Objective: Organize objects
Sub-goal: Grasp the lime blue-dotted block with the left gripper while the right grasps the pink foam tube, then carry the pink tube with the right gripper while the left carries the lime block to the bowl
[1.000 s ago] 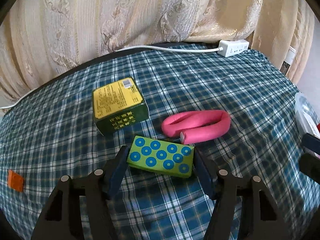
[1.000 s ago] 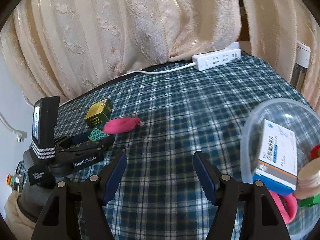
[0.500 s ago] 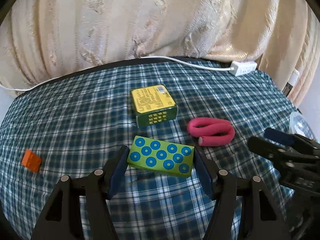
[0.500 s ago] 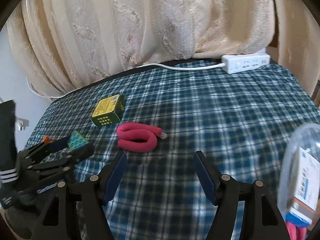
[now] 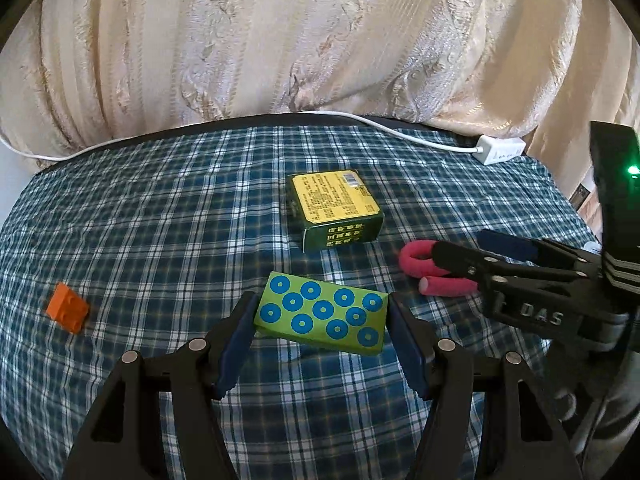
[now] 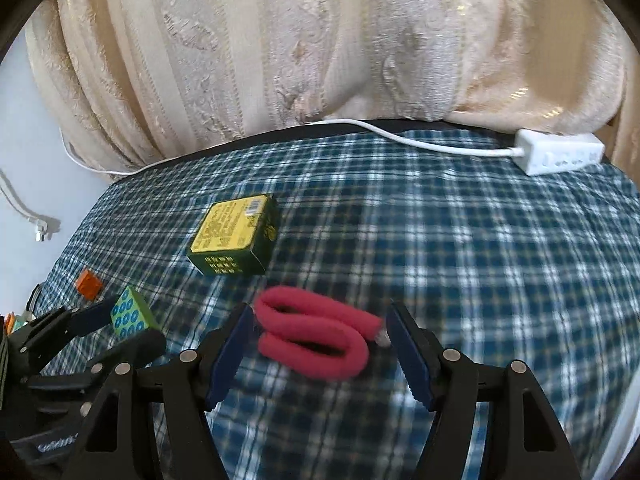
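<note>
Now the right hand-held gripper has swung over to the bent pink foam roller, which lies between its wide-apart fingers on the checked blue bench cloth. On the left, the left hand-held gripper is clenched on the green box with blue dots, a light, stiff thing. I think the roller is soft and squashy, so pinch both arms together across the middle.

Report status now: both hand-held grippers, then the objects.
Left hand-held gripper shut on green blue-dotted box. Right hand-held gripper open, straddling folded pink foam roller. Nothing blocking; green-yellow carton sits behind.
</note>
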A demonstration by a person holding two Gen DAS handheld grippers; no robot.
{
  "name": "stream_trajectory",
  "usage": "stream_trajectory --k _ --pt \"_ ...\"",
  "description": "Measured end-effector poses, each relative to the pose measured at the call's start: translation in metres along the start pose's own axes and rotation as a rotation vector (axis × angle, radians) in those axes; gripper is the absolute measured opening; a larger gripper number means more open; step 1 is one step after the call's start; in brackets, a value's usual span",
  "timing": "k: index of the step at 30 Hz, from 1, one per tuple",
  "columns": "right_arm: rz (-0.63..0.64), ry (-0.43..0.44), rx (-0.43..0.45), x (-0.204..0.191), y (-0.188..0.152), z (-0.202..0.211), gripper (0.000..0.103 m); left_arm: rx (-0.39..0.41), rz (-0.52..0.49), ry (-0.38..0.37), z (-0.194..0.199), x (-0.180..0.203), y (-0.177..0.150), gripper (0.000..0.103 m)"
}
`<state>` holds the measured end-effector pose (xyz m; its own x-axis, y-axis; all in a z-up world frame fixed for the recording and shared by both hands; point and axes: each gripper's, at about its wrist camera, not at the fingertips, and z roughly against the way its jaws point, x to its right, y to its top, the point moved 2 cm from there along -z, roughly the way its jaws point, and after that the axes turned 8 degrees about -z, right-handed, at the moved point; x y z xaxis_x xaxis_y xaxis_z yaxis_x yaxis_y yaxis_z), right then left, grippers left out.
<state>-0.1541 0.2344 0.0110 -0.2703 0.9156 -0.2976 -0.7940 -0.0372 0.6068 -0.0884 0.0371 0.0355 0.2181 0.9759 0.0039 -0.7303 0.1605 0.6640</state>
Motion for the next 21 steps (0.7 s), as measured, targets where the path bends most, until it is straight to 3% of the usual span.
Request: stream_trajectory --k 9,21 --pt "0.055 0.053 -0.060 -0.009 0.001 -0.017 0.072 -0.017 0.022 0.007 -0.004 -0.004 -0.002 0.065" --pt "0.221 0.073 -0.135 -0.030 -0.043 0.001 0.072 -0.002 0.048 0.007 0.005 -0.010 0.001 0.065"
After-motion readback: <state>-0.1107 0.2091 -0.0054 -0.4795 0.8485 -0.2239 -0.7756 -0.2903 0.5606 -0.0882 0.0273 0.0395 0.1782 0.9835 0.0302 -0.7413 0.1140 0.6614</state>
